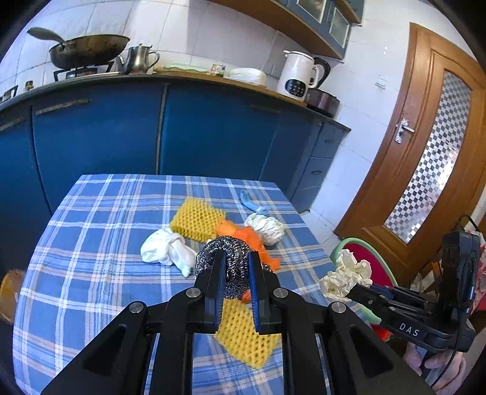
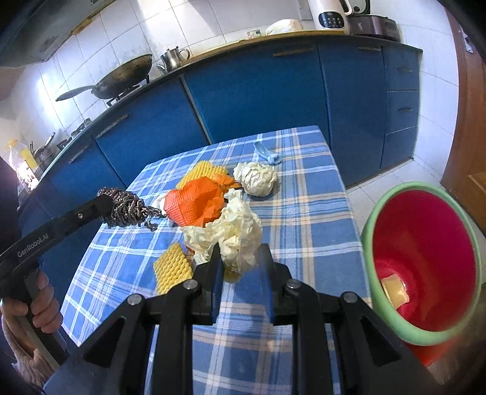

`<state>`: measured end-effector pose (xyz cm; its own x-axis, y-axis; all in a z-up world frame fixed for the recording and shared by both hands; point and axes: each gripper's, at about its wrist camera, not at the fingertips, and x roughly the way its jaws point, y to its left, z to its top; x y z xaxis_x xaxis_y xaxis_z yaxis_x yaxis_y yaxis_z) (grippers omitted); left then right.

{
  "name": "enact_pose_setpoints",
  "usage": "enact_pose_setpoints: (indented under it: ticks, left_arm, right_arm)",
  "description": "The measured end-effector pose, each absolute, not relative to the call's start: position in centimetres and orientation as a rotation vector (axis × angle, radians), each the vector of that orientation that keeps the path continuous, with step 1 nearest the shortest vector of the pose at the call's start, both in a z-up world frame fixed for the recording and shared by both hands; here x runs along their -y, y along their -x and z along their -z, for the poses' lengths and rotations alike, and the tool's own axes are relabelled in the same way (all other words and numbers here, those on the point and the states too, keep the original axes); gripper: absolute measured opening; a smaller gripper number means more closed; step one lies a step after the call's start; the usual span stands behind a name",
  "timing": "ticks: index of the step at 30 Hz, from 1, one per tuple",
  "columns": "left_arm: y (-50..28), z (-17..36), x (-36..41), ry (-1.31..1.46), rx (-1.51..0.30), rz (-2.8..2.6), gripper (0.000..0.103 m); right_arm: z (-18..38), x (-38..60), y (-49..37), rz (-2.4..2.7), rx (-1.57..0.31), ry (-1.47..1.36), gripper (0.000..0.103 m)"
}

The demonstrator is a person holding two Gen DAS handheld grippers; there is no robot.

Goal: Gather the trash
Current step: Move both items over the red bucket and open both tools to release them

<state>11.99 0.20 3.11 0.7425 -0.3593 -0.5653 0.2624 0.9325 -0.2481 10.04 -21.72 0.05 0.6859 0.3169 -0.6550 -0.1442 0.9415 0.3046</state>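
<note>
Checked tabletop (image 2: 303,194) beside a red bin (image 2: 425,258). Left gripper (image 1: 237,270) jaws clamp a steel scourer (image 1: 234,258), apparently lifted; right gripper (image 2: 240,258) jaws pinch crumpled paper (image 2: 234,234) above the tabletop.

Both views are evenly lit by daylight, perhaps from the door (image 1: 425,158) glass. Glare is seen on the wall tiles (image 2: 194,27). Edges are strongly bent and vignetted; soft blur is noted throughout.
</note>
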Motion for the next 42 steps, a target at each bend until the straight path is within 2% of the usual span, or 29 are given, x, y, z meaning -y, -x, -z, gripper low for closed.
enact_pose_setpoints:
  ticks: [23,42]
  left_arm:
    - [-11.7,-3.8,10.8,0.031,-0.681,0.545,0.015]
    - [-12.5,-0.1,25.0,-0.124,-0.782,0.724,0.015]
  right_arm:
    - [-0.7,30.6,-5.7,-0.062,-0.738,-0.295,0.025]
    - [4.1,41.4,-4.3,0.177,-0.791,-0.43,0.025]
